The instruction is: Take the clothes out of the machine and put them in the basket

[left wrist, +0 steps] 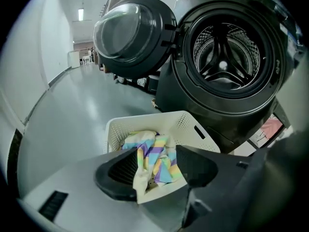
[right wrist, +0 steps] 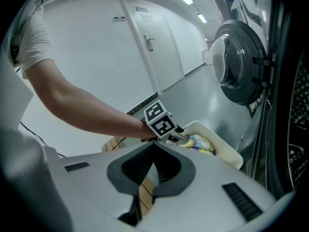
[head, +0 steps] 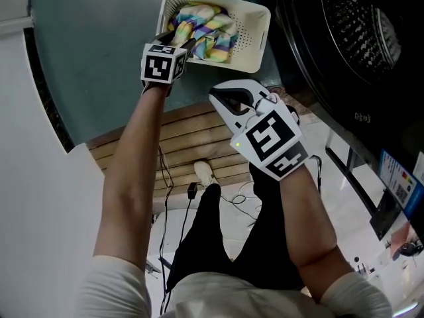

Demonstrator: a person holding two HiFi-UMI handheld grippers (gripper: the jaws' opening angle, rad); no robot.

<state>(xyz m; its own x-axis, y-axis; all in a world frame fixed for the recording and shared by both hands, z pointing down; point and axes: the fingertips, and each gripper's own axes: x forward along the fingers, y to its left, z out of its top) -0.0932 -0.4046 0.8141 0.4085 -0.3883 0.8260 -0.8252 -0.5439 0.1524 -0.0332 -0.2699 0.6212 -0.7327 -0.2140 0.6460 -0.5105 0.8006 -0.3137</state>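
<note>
Left claw (left wrist: 157, 170) spread over the basket (left wrist: 145, 120), right claw (right wrist: 153, 146) pressed together, empty. Striped cloth (left wrist: 155, 153) seems to overhang the basket rim; a snag could drag it out.

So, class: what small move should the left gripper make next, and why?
Probably lift the left gripper straight up, clear of the basket: its fingers stand open and the striped cloth already lies in the basket, perhaps touching one finger.

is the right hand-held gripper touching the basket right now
Apart. The right gripper view shows the basket well beyond the tips of the right hand-held gripper, and the head view shows floor between them.
</note>
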